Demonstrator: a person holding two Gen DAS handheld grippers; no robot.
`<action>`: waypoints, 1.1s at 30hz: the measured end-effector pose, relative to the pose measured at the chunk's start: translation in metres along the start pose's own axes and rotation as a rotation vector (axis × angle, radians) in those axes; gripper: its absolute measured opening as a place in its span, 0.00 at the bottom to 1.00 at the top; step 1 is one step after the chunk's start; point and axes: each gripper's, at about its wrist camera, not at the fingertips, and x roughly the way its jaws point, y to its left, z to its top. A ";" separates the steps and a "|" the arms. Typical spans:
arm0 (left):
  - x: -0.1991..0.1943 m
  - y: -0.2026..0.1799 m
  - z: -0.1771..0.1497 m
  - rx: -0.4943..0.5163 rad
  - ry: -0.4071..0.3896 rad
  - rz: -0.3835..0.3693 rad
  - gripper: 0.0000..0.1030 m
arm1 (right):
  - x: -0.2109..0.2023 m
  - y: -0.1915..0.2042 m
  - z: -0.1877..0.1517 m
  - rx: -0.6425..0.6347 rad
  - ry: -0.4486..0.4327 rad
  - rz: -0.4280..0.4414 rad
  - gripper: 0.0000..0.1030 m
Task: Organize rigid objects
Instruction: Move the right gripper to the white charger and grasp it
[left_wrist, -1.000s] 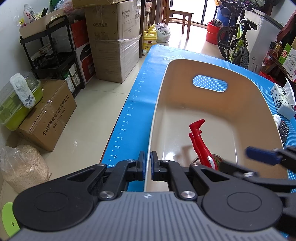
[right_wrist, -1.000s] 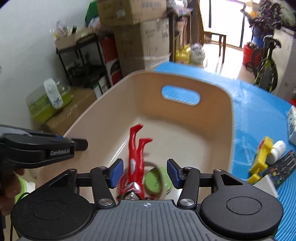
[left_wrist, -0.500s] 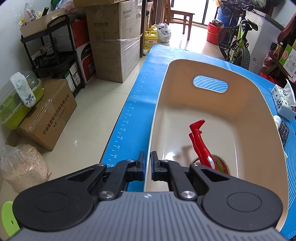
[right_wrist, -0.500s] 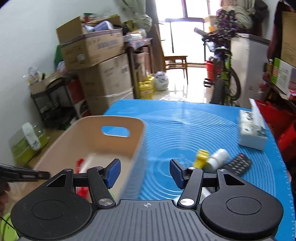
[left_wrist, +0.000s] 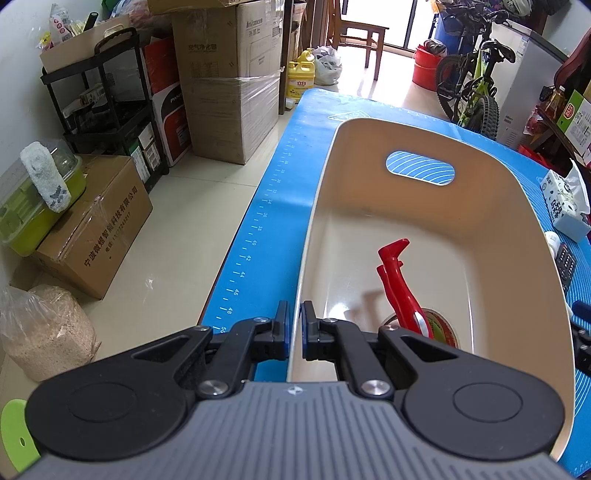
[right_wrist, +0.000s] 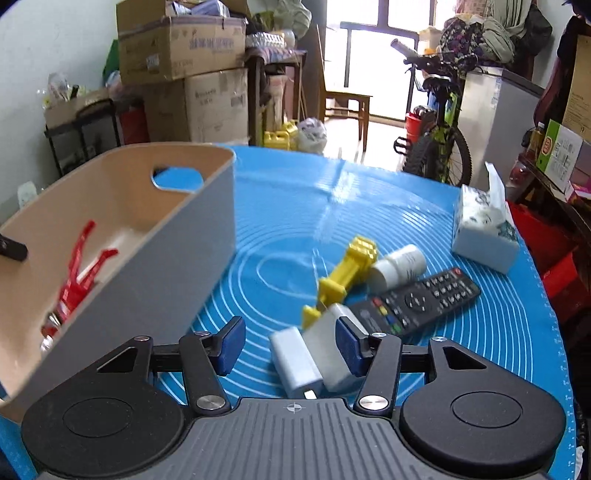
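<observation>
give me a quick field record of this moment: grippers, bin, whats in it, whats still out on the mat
left gripper: shut on the near rim of the bin
right gripper: open, over the white block on the mat
in bin: red clip; tape roll, partly hidden
on mat: yellow toy, white bottle lying down, remote, tissue box
likely next pick: the white block, though not gripped yet

Right gripper (right_wrist: 291, 345), out of bin (right_wrist: 184, 236), now seemingly over white blocks (right_wrist: 314, 354).
</observation>
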 end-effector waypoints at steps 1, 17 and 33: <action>0.000 -0.001 0.000 -0.001 0.000 0.000 0.08 | 0.002 -0.002 -0.001 0.002 0.004 0.000 0.62; 0.000 -0.002 0.000 0.002 -0.001 0.003 0.08 | 0.029 0.017 -0.012 -0.137 0.057 -0.008 0.32; 0.000 -0.003 -0.001 0.003 -0.003 0.003 0.08 | 0.001 0.010 0.003 0.029 -0.012 -0.039 0.31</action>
